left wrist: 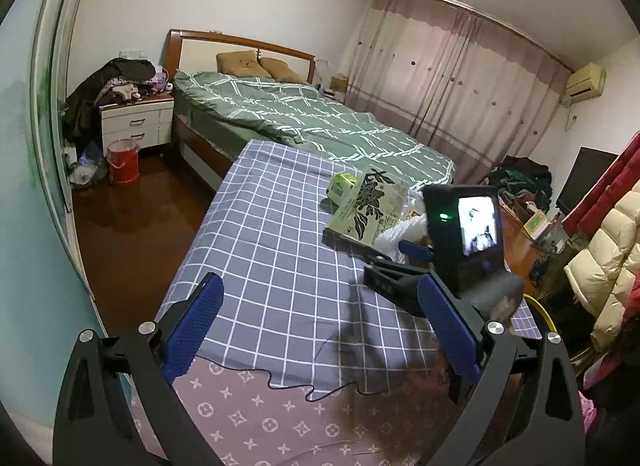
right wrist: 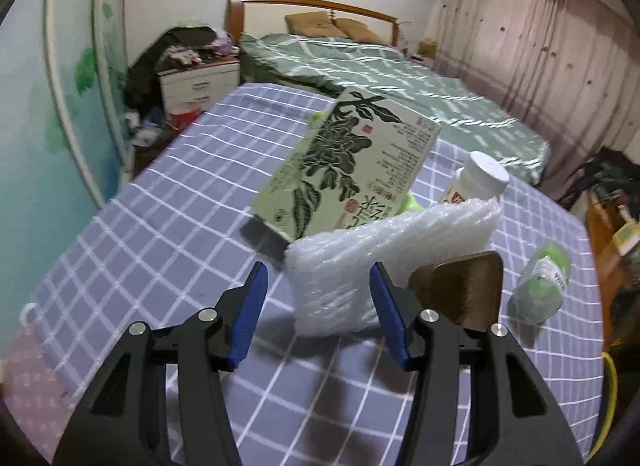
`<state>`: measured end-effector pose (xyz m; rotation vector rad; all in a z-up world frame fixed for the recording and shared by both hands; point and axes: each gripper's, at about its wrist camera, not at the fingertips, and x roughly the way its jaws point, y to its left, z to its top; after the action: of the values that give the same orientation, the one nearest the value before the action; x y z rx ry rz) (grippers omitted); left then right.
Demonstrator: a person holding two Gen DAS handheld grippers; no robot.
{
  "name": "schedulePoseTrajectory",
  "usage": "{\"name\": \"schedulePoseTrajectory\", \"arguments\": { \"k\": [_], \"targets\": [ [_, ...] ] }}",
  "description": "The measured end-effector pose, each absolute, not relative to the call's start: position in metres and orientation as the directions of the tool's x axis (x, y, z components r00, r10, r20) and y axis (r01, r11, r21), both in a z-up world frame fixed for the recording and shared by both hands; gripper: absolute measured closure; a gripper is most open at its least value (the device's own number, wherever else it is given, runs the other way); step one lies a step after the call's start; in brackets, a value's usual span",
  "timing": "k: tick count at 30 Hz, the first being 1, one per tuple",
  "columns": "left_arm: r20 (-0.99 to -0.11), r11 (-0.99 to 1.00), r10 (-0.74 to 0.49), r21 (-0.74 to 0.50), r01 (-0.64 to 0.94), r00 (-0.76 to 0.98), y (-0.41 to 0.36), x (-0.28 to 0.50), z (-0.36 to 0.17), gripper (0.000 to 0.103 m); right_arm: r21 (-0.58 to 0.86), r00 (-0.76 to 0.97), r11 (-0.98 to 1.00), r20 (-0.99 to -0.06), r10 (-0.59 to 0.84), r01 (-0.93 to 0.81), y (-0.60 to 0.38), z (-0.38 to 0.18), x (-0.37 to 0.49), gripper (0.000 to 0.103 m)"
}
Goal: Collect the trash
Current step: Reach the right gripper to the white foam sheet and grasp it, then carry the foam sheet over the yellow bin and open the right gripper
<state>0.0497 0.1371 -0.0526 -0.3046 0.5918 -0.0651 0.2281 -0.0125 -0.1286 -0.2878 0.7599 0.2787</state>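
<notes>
Foam wad (right wrist: 360, 266) on the desk (right wrist: 160, 225), dead ahead of the right hand-held gripper (right wrist: 318, 314), jaws wide and straddling it. Left hand-held gripper (left wrist: 320, 326) wide, empty, farther off.

foam pad (right wrist: 384, 262) on table (right wrist: 120, 250) | box (right wrist: 352, 165) behind | jar (right wrist: 480, 177) behind-R | bottle (right wrist: 540, 286) far R
</notes>
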Motion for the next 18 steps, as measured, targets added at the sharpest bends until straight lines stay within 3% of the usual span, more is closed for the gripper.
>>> {"name": "schedulePoseTrajectory", "arguments": {
  "k": [5,9,18],
  "targets": [
    [-0.545,0.949,-0.165,-0.314,-0.018,0.822,0.137,0.052,-0.058,0.007,-0.157,0.697,0.923,-0.702,0.146,-0.352,-0.019,-0.129,0.231,0.087],
    [-0.554,0.949,-0.177,-0.316,-0.009,0.813,0.133,0.057,-0.065,0.007,-0.049,0.681,0.917,-0.686,0.257,-0.395,-0.037,-0.108,0.215,0.089],
    [-0.570,0.952,-0.206,-0.305,0.028,0.795,0.116,0.067,-0.072,0.007,0.154,0.684,0.865,-0.553,0.476,-0.478,-0.096,-0.032,0.174,0.089]
  ]
}}
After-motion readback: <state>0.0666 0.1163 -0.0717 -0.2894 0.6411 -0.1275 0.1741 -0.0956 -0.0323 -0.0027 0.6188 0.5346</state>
